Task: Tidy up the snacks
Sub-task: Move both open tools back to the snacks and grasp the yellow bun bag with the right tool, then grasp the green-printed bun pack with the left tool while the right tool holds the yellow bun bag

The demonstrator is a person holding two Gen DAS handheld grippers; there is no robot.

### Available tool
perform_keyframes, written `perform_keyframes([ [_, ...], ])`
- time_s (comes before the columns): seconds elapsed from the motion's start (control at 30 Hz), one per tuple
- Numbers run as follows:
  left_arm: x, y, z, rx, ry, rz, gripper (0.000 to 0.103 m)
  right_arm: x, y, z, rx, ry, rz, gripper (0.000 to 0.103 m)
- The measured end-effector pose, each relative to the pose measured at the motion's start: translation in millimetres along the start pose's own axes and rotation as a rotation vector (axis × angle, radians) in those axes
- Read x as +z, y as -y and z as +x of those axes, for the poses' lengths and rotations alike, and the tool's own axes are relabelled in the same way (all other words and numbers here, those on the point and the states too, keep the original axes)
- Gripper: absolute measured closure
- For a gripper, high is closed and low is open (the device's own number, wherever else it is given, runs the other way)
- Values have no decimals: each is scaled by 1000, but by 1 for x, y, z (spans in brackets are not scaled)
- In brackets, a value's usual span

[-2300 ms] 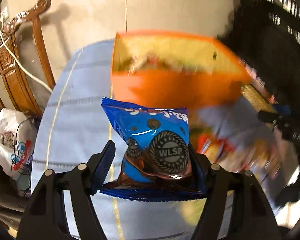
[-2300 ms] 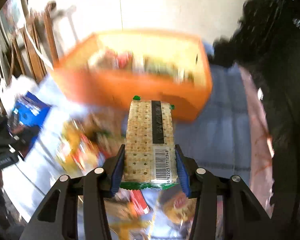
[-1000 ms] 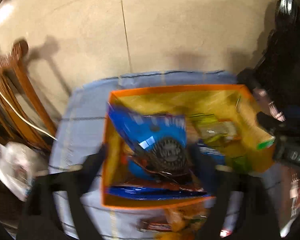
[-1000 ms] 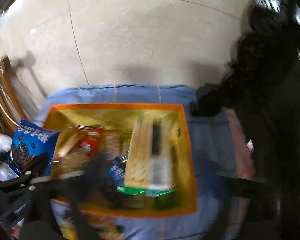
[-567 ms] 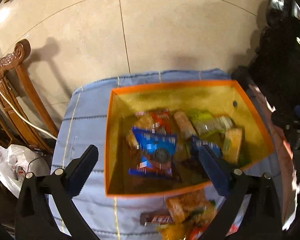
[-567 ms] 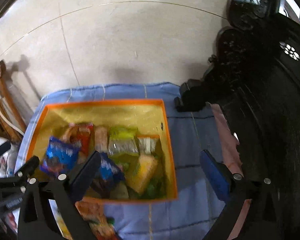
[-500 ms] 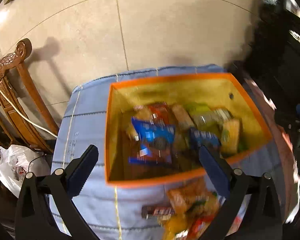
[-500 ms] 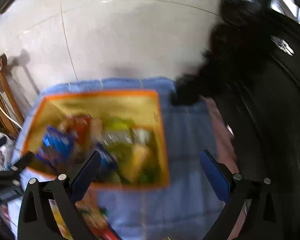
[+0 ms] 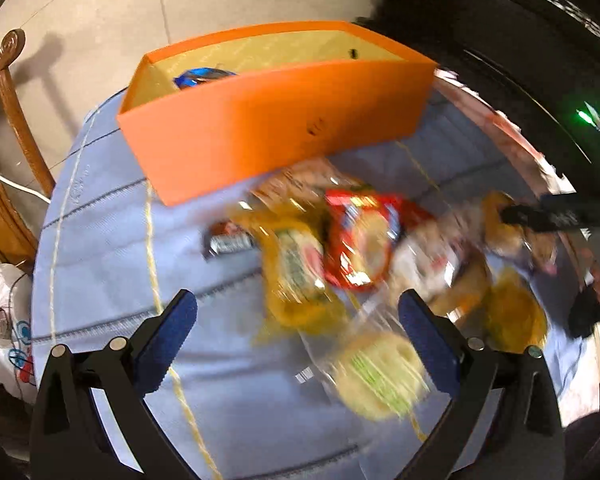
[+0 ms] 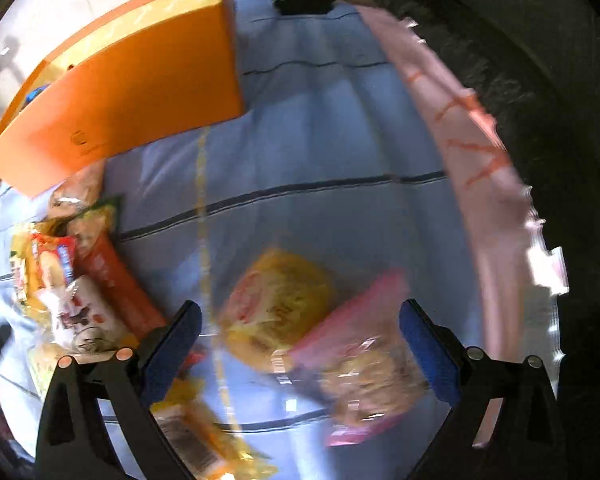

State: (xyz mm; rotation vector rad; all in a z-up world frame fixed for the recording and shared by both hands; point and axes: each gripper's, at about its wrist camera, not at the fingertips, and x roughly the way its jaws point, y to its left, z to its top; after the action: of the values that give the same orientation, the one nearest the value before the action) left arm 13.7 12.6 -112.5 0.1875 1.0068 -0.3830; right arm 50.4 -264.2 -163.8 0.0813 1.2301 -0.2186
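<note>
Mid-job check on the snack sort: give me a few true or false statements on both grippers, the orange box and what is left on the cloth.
1. The left gripper has open, empty jaws. True.
2. The right gripper is clamped on a cracker pack. False: its jaws are open and empty.
3. The orange box holds nothing. False: a blue packet shows inside.
4. Snack packets still lie on the blue cloth outside the box. True.
5. A pink packet lies below the right gripper. True.

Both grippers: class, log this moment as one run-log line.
left gripper: open, empty | right gripper: open, empty | orange box: holds snacks | loose snack packets: on cloth
</note>
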Motion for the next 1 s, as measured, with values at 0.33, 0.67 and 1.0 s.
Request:
perform_keyframes([
  [0.33,-32,22,13,-11,16,-35,4,5,9,48,0,-111,146,3],
  [0.67,-40,65,32,65,-22,88,4,-10,-7,35,-7,-55,170,33],
  [1.0,-37,63,22,32,-54,57,43,-6,-23,11,18,-26,168,48],
])
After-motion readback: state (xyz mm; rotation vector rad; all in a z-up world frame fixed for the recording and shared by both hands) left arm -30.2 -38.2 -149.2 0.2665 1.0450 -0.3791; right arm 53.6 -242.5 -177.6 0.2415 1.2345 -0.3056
